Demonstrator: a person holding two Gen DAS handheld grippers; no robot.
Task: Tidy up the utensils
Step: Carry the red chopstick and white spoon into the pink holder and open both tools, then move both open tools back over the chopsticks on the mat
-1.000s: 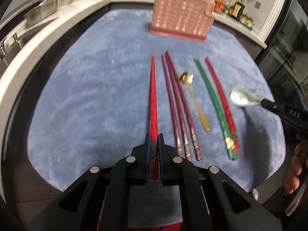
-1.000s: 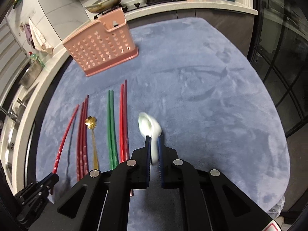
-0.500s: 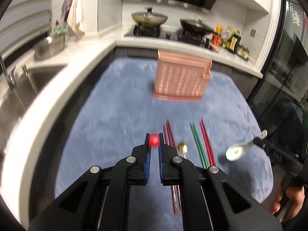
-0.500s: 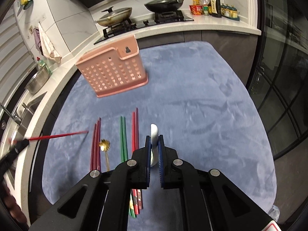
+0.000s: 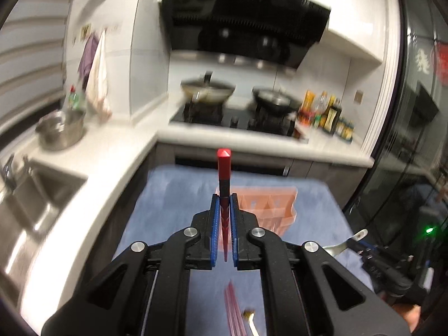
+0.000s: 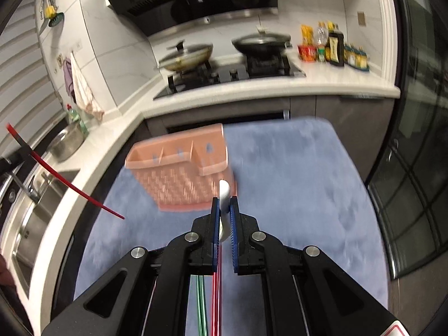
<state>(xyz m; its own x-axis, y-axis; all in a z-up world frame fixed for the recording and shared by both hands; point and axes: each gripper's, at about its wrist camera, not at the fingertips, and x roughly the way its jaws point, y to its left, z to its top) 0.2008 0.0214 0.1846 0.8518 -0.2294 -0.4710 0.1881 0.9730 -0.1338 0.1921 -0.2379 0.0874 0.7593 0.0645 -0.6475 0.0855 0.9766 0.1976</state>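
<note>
Holding a red chopstick upright in your left hand-held gripper, your right hand-held gripper clamped on a white spoon, both raised near the pink utensil basket on the blue-matted tabletop.

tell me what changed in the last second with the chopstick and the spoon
Both were lifted off the blue mat and swung upright. The left hand-held gripper now holds the red chopstick with its thick end up, over by the pink basket. The right hand-held gripper raised the white spoon toward the same basket. Both grips stayed shut; the other chopsticks stayed on the mat.
</note>
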